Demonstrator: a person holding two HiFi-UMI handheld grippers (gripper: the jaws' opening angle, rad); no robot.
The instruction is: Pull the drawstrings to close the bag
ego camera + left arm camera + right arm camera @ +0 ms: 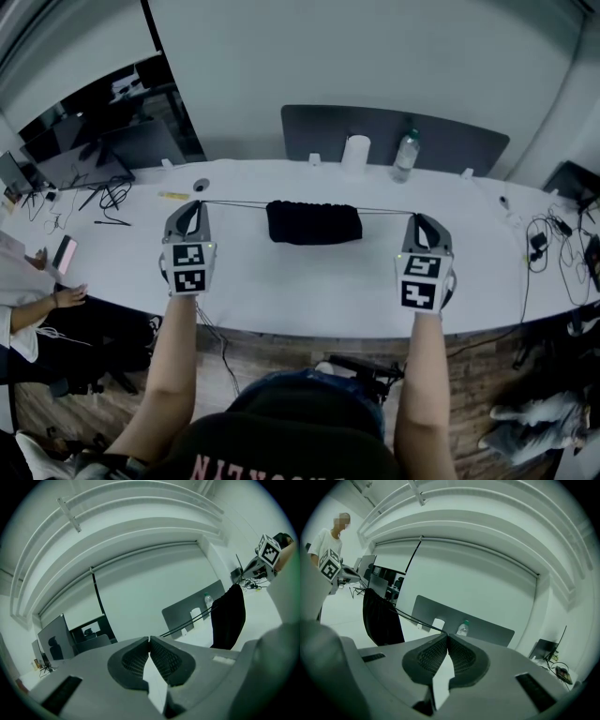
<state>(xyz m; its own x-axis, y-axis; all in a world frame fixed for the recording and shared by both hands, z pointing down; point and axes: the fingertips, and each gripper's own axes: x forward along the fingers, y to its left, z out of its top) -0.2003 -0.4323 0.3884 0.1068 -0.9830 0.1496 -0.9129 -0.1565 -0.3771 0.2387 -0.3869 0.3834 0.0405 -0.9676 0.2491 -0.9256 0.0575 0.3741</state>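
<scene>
A black drawstring bag (313,222) lies on the white table (300,281), its top edge gathered. Thin black drawstrings run taut from its top to both sides. My left gripper (194,204) is shut on the left drawstring (234,203), left of the bag. My right gripper (421,218) is shut on the right drawstring (384,210), right of the bag. In the left gripper view the bag (228,616) hangs at the right, with the cord (187,623) leading to the closed tips (149,640). The right gripper view shows the bag (382,618) at the left, its cord (419,619) ending at the tips (447,635).
A white roll (355,152) and a water bottle (405,156) stand at the table's back edge before a grey divider panel (394,134). Cables (539,239) lie at the right end, more cables and a phone (64,253) at the left. Another person's hand (67,297) rests at the left edge.
</scene>
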